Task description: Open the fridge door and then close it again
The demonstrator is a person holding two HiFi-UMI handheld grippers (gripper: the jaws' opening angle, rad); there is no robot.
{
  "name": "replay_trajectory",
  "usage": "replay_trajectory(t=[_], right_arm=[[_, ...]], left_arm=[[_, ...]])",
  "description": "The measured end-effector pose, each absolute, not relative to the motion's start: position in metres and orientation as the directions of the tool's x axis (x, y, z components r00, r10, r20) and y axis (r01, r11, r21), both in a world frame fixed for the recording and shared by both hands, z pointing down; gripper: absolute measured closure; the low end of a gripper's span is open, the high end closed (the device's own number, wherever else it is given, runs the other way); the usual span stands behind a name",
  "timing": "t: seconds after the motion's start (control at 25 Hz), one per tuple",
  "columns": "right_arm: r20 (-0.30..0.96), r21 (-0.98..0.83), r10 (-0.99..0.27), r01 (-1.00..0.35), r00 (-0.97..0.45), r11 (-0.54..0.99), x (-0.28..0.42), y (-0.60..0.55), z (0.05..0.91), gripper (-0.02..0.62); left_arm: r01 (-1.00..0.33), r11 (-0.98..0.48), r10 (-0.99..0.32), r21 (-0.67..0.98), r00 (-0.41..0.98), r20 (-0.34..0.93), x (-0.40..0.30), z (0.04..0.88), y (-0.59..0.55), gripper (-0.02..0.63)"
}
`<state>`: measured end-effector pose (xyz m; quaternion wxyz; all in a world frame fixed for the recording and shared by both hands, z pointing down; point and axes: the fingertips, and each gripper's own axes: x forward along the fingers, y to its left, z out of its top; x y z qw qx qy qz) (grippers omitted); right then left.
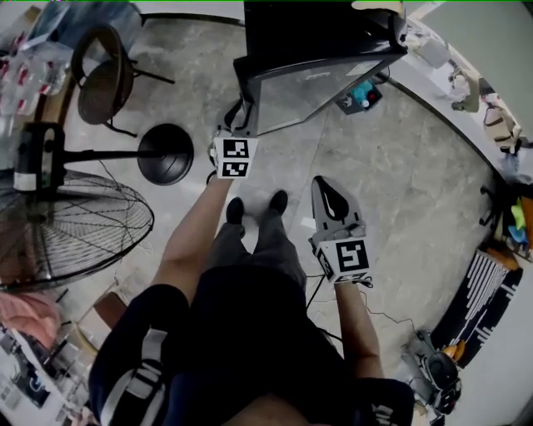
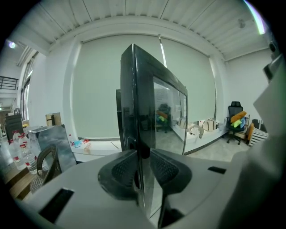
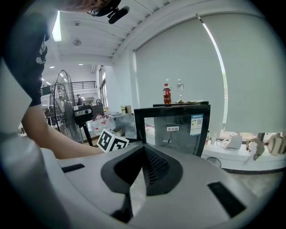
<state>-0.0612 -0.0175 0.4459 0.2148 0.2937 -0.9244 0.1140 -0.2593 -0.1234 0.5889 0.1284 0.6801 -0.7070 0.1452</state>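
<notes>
Jaws of left gripper [image 2: 144, 166] clamp stickered fridge door [image 3: 176, 138].

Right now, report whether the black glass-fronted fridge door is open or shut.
Open: the fridge door angles away from the cabinet, left gripper gripping its edge.

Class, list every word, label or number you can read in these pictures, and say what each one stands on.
None reads clearly.
White label on the fridge door: characters too blurred.
Blue sticker on that door: print too small.
Red bottle label: unreadable.
</notes>
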Motion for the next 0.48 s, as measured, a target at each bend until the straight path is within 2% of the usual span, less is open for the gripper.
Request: replay_trajectory(t=[0.16,0.48], right_arm=[[0.480,-0.078,-0.508,-0.611,-0.716,0.788,-0.056,-0.004,0.446,0.578],[0.426,-0.054,-0.578,-0.657,-0.696,0.752,-0.044,0.017,0.440,0.578]], left_arm=[[-0.999,0.024,-0.923,-0.026,-0.032,0.384,-0.246,0.589,-0.111,0.509],[-0.999,-0.036,-0.919,-0.039,0.018,0.393,-0.218,0.588,-0.085,0.528]])
